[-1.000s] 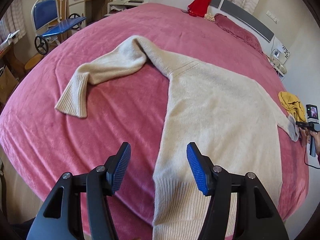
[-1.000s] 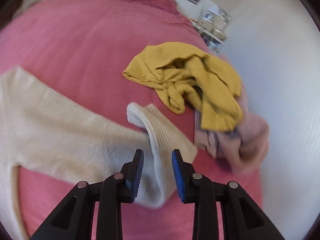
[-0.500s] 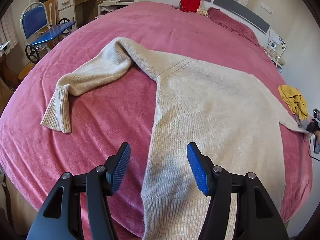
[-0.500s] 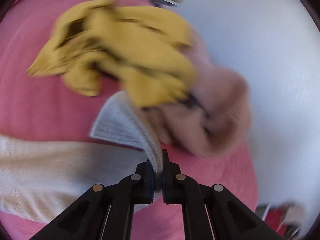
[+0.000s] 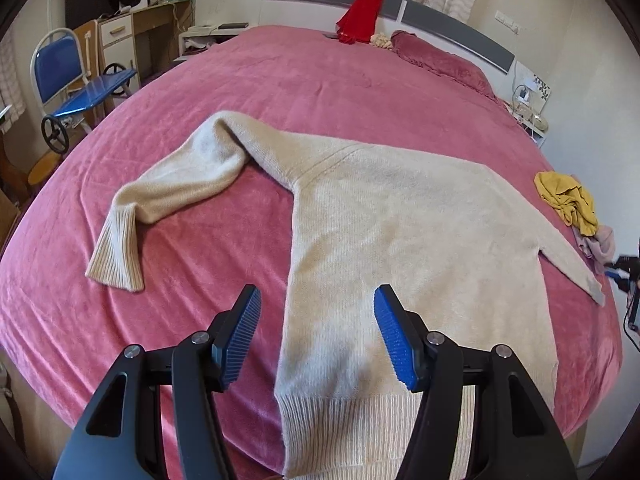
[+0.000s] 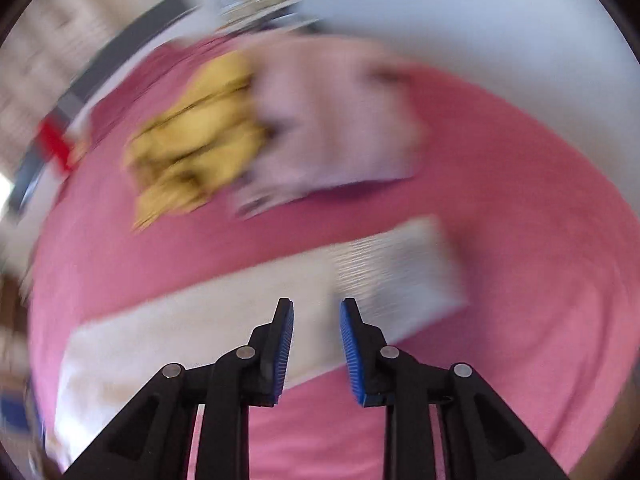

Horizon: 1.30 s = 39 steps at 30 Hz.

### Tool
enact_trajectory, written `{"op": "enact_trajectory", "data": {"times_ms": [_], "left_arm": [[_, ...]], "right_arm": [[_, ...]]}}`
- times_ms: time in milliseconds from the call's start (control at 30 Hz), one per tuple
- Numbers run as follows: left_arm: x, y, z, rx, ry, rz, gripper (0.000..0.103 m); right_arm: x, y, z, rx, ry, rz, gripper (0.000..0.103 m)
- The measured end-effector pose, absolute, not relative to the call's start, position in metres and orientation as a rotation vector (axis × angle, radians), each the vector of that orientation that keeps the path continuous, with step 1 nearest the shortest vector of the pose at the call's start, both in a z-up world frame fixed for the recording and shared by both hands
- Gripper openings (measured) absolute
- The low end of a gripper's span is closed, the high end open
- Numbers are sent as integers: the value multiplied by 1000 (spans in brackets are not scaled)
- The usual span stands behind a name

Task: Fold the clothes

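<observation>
1. A bed (image 5: 304, 76) covered by a pink plush blanket is seen in both wrist views.
2. A cream knit sweater (image 5: 400, 248) is laid flat across the bed, its ribbed hem nearest the left gripper; one sleeve is bent back toward the left, the other is stretched out to the right edge.
3. A crumpled yellow garment (image 5: 568, 200) and a pale pink garment (image 6: 332, 120) are heaped together near the stretched sleeve's ribbed cuff (image 6: 396, 276), which lies flat.
4. The left gripper (image 5: 316, 340) is held above the hem, its fingers wide apart and empty.
5. The right gripper (image 6: 316, 344) is shown in a blurred view over the cuff end; its fingers are opening, and nothing is clamped between them.
</observation>
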<state>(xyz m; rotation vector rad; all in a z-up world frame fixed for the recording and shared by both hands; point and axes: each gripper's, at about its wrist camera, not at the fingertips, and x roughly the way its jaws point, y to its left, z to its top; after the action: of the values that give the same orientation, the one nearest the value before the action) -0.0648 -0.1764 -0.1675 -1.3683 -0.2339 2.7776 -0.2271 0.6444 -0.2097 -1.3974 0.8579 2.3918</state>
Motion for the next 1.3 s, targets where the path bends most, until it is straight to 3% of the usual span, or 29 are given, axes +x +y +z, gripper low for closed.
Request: {"op": "enact_trajectory", "data": {"times_ms": [233,400,633,933,1100,1300], "left_arm": [[-145,-163,-144,-1240,-81,2709,71],[-239,-141,-138,-1207,-105,2562,76],[-357,-97,-172,-1335,-80,2314,79],[-426,-88,-223,-1464,-113,2198,79],[-422,-86,-228,-1474,-67,2218,79],[-398,-85,-227,-1469,-57,2239,79]], "right_arm": [[-332,466,-209,-1989,1156,2732,28],[-430,382,-220,-2267,1065,2696,28],[-517,362,-248,-2373,1021,2577,28],[-539,350,-308,-2728,885,2381,30],[-545,325,-308,-2854,870,2404,31],[-499,256,-302,-3193,633,2385,31]]}}
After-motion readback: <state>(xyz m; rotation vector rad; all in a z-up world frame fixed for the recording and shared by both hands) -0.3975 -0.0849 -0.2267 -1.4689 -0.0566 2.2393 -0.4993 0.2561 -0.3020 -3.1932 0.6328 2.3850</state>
